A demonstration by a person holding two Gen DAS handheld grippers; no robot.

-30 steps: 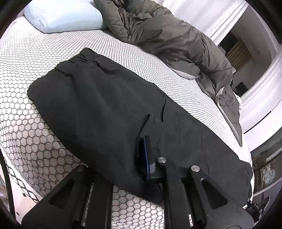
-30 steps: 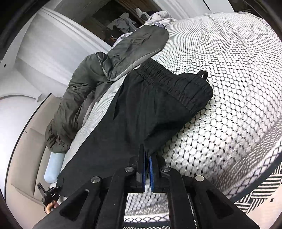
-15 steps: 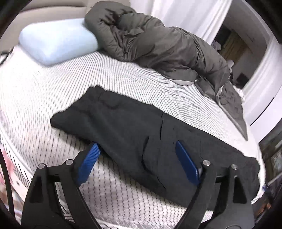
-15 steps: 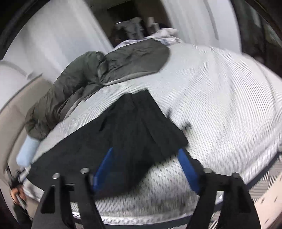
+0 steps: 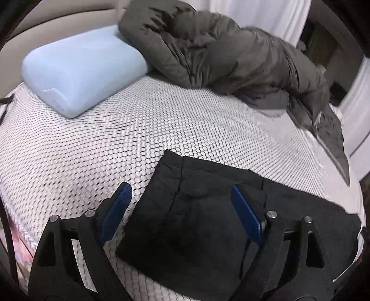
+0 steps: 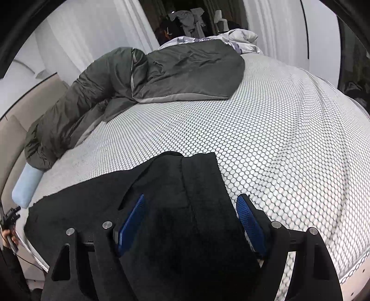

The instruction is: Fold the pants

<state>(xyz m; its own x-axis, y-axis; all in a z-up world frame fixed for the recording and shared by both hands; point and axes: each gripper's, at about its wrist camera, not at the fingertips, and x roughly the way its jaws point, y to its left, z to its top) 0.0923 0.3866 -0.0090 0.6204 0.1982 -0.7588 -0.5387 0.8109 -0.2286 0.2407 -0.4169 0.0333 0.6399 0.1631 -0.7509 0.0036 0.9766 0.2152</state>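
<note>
One pants (image 5: 203, 222), one pillow (image 5: 81, 69), one comforter (image 5: 231, 53), two grippers (image 5: 182, 208)

The pants (image 5: 208, 220) lie flat on the bed (image 5: 115, 143), along its near edge, folded lengthwise into a long strip. In the left wrist view the strip runs from the near middle out to the right; in the right wrist view it runs from the near middle out to the left. Behind the pants comes a bare stretch of bed. Beyond that, a duvet (image 5: 231, 58) lies heaped along the far side. A pillow (image 5: 81, 69) sits at the head end, touching the duvet's end, with the headboard (image 5: 57, 20) behind it. Past the bed's foot end, more bedding (image 6: 240, 37) is piled. Curtains (image 6: 81, 34) hang behind the bed.
</note>
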